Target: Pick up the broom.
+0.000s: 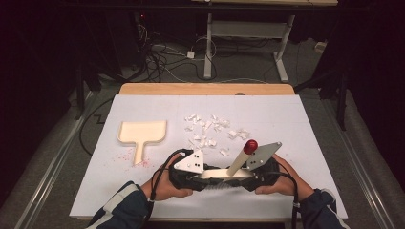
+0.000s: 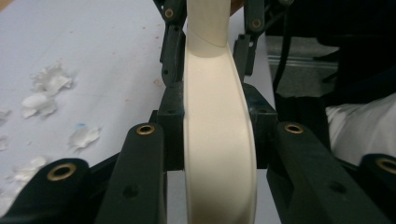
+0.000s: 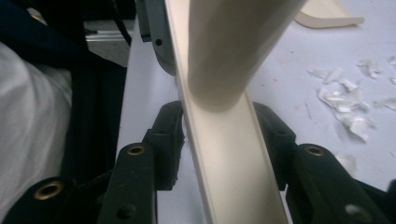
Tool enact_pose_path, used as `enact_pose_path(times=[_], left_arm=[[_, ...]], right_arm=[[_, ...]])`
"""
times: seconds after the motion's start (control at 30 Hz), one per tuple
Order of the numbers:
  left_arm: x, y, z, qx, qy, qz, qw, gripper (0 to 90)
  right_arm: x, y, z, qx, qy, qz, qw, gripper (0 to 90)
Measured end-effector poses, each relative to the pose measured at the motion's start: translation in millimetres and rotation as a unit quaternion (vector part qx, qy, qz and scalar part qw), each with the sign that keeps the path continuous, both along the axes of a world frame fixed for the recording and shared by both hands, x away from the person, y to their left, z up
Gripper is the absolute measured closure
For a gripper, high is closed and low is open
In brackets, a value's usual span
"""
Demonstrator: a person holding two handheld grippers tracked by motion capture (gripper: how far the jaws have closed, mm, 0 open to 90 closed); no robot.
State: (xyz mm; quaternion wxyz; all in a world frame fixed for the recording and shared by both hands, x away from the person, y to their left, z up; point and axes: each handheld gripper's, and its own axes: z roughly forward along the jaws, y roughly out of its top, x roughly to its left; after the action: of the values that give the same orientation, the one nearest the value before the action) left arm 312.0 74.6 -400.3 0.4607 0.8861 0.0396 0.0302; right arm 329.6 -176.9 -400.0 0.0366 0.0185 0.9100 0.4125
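**Both grippers on one brush**

The left gripper (image 2: 219,140) clamps the cream brush (image 1: 224,174) across its back; the right gripper (image 3: 224,154) straddles the same brush, whether pressing I cannot tell. The brush lies low near the table's (image 1: 305,124) front edge, its red-tipped handle (image 1: 242,157) rising. Beyond lie paper scraps (image 1: 210,129) and a dustpan (image 1: 142,133).

Left gripper (image 1: 203,175): held at six o'clock of the table, jaws pointing toward three o'clock, clamped tight. Right gripper (image 1: 241,177): just beside it, jaws pointing toward nine o'clock, facing the left one. Both forearms enter from six o'clock, hands wrapped around the gripper bodies.
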Motion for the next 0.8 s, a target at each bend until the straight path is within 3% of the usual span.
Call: enact_pose_path(times=[0.07, 0.17, 0.23, 0.3, 0.43, 0.5, 0.6, 0.63, 0.67, 0.7, 0.8], left_arm=[[1.0, 0.4, -1.0, -0.003, 0.003, -0.003, 1.0, 65.3], [3.8, 1.7, -1.0, -0.011, 0.005, 0.007, 0.9999, 59.9], [3.6, 2.2, -1.0, -0.007, -0.002, 0.012, 0.9999, 58.6], [3.3, 2.7, -0.8, -0.006, -0.008, 0.02, 0.9998, 55.6], [3.5, 9.1, 1.5, 0.0, -0.033, 0.075, 0.9966, 39.8], [3.2, 13.8, 2.6, 0.0, -0.047, 0.102, 0.9937, 32.0], [1.8, 24.8, 3.4, 0.004, -0.076, 0.142, 0.987, 25.4], [1.8, 24.8, 3.4, 0.004, -0.076, 0.142, 0.987, 24.6], [0.4, 34.7, 3.4, 0.003, -0.09, 0.167, 0.9817, 24.1], [-0.1, 38.9, 3.2, 0.003, -0.094, 0.176, 0.9798, 23.8], [-3.7, 58.4, 0.0, 0.005, -0.116, 0.216, 0.9696, 22.7]], right_arm=[[-1.0, -1.3, -0.9, -0.003, 0.014, -0.002, 0.9999, 62.6], [-1.6, -1.4, -0.8, -0.004, 0.011, 0.003, 0.9999, 66.7], [-1.2, -0.1, -0.1, 0.001, -0.003, 0.007, 1.0, 67.3], [-3.2, -0.1, 0.7, -0.007, 0.003, -0.007, 0.9999, 67.5], [-0.9, -2.4, 1.5, -0.009, -0.005, -0.023, 0.9997, 67.5], [0.2, -3.5, 2.9, -0.007, -0.011, -0.034, 0.9993, 67.5], [2.2, -7.2, 4.2, -0.008, -0.014, -0.049, 0.9987, 67.5], [2.2, -7.2, 4.2, -0.008, -0.014, -0.049, 0.9987, 67.5], [3.5, -9.8, 5.2, -0.008, -0.019, -0.063, 0.9978, 67.6], [4.4, -11.2, 5.9, -0.008, -0.019, -0.068, 0.9975, 67.5], [6.1, -15.1, 8.6, -0.001, -0.022, -0.084, 0.9963, 67.6]])
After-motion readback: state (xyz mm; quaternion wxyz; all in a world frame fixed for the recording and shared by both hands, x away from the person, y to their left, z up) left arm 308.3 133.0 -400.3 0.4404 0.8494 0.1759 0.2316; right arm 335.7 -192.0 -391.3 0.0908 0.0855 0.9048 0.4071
